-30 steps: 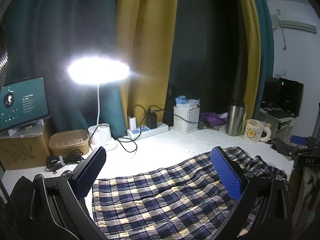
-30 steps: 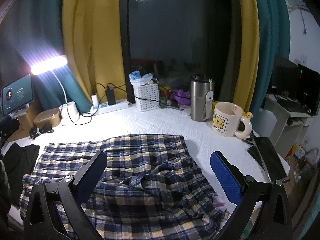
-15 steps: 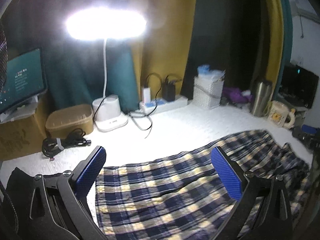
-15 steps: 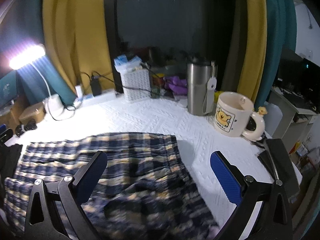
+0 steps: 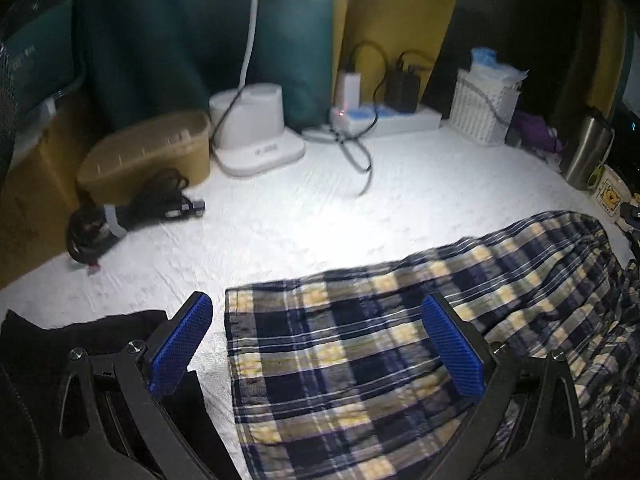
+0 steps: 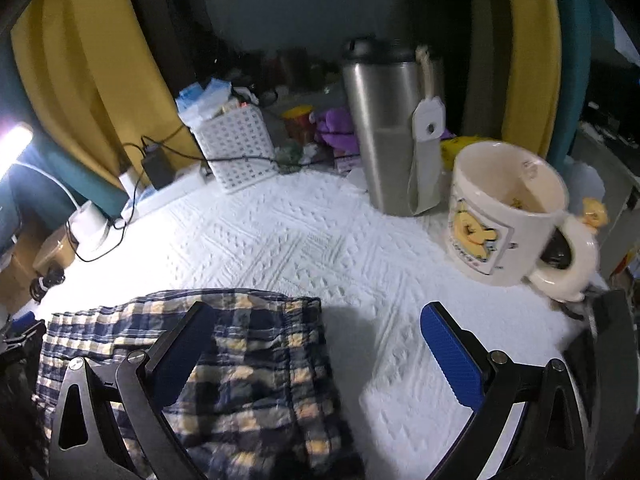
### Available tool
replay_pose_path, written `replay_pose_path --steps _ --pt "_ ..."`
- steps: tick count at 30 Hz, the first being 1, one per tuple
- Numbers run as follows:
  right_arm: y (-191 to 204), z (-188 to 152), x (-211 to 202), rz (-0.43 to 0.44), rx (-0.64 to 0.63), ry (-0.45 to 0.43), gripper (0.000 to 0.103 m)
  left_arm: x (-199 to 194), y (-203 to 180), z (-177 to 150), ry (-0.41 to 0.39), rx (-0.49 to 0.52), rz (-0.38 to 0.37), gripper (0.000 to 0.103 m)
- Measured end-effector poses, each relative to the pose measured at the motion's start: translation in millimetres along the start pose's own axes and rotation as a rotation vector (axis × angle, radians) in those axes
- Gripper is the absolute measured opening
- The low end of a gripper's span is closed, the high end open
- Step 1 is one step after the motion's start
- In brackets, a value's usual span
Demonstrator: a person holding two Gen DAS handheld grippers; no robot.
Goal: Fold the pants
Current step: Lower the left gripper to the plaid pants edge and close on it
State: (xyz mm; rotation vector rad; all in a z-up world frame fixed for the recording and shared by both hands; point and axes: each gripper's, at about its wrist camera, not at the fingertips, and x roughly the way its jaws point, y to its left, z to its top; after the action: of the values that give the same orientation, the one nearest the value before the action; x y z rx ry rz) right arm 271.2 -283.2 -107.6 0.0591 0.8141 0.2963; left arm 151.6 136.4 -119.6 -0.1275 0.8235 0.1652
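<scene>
Left wrist view showed my left gripper (image 5: 316,332) with jaws spread wide and nothing between them, poised low over one end of the plaid pants (image 5: 400,340); whether a pad touched the cloth could not be told. The pants lay spread on the white textured cover (image 5: 300,216), their straight hemmed edge falling between my two blue pads, the left-hand pad (image 5: 180,344) standing over a dark garment (image 5: 72,340) that lay just beside the pants. Right wrist view showed my right gripper (image 6: 316,344) likewise wide apart and empty, set over the other end of the pants (image 6: 256,360), where the cloth was rumpled and its edge ran between the pads. A cream mug (image 6: 504,216) and a steel tumbler (image 6: 388,128) stood beyond on the cover, apart from the cloth, the mug nearer. Judgement: the step in hand was the approach to the first grasp, no fold having yet been made. The next move would call for each gripper to settle onto its end of the cloth and close on it. The left must take plaid only, not the dark garment. The right should keep its sweep short of the mug.
</scene>
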Motion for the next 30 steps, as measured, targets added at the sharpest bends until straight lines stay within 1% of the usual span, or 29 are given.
replay_pose_path --steps 2,3,6,7,9,10,11,12,13,14,15,16,17,18,20,22,23,24,25,26,27,28,30 --pt "0.0 -1.2 16.8 0.039 0.0 0.047 0.103 12.0 7.6 -0.4 0.044 -0.015 -0.02 0.101" --pt "1.1 -2.3 25.6 0.058 -0.002 0.075 0.103 17.2 10.3 -1.3 0.067 -0.019 -0.024 0.099" --pt "9.5 -8.7 44.8 0.079 -0.028 0.119 0.103 31.8 13.1 -4.5 0.13 -0.016 -0.041 0.094" --pt "12.3 -10.5 50.6 0.076 -0.037 0.133 0.102 32.0 11.7 -4.5 0.12 -0.002 -0.038 0.094" --pt "20.7 -11.2 53.4 0.039 -0.079 0.128 0.102 33.4 8.5 -5.2 0.128 0.017 -0.03 0.094" --pt "24.7 -11.5 54.6 0.029 -0.095 0.129 0.1 34.2 6.7 -5.0 0.128 0.024 -0.023 0.093" --pt "28.0 -12.1 55.6 0.019 -0.107 0.126 0.1 33.9 5.4 -5.2 0.126 0.029 -0.016 0.091" --pt "31.7 -13.1 57.0 0.004 -0.125 0.126 0.096 32.9 4.0 -5.3 0.12 0.037 -0.013 0.083" --pt "34.0 -14.6 56.8 -0.008 -0.141 0.124 0.087 32.3 1.7 -5.7 0.115 0.049 0.001 0.079" --pt "36.8 -15.1 56.5 -0.02 -0.156 0.12 0.083 31.3 0.6 -6.1 0.108 0.054 -0.002 0.074" --pt "38.6 -15.4 55.7 -0.014 -0.167 0.117 0.071 31.0 0.4 -5.7 0.102 0.06 -0.012 0.065" --pt "38.2 -15.5 55.2 -0.012 -0.172 0.118 0.065 29.8 -0.5 -6.9 0.097 0.065 -0.009 0.059" --pt "39.2 -15.6 54.7 -0.01 -0.174 0.117 0.061 28.9 -2.0 -8.0 0.093 0.071 -0.013 0.055" --pt "38.7 -16.0 53.7 -0.012 -0.174 0.118 0.054 28.5 -4.7 -8.3 0.092 0.079 -0.02 0.049" --pt "41.1 -17.1 52.2 -0.013 -0.18 0.115 0.045 28.0 -9.0 -9.2 0.084 0.093 -0.011 0.044" --pt "44.1 -19.0 50.4 -0.016 -0.19 0.113 0.035 27.0 -12.2 -10.2 0.083 0.101 -0.022 0.033" --pt "46.4 -19.8 49.4 -0.017 -0.195 0.111 0.033 25.8 -13.3 -11.1 0.082 0.103 -0.025 0.031" --pt "49.2 -20.7 48.1 -0.019 -0.201 0.107 0.03 25.2 -14.7 -11.6 0.082 0.107 -0.029 0.024" --pt "51.2 -21.4 45.9 -0.028 -0.21 0.099 0.03 24.7 -16.1 -12.1 0.081 0.108 -0.038 0.019" --pt "52.7 -21.3 44.2 -0.03 -0.211 0.093 0.03 23.7 -16.7 -12.3 0.08 0.105 -0.046 0.016" --pt "52.5 -20.9 42.5 -0.028 -0.208 0.09 0.028 22.6 -16.9 -12.3 0.076 0.098 -0.06 0.01" --pt "52.9 -19.8 40.8 -0.027 -0.204 0.085 0.028 22.3 -16.5 -12.1 0.073 0.085 -0.081 0.008" --pt "51.8 -17.6 35.8 -0.027 -0.192 0.071 0.028 19.8 -15.1 -11.8 0.064 0.056 -0.11 0.008"
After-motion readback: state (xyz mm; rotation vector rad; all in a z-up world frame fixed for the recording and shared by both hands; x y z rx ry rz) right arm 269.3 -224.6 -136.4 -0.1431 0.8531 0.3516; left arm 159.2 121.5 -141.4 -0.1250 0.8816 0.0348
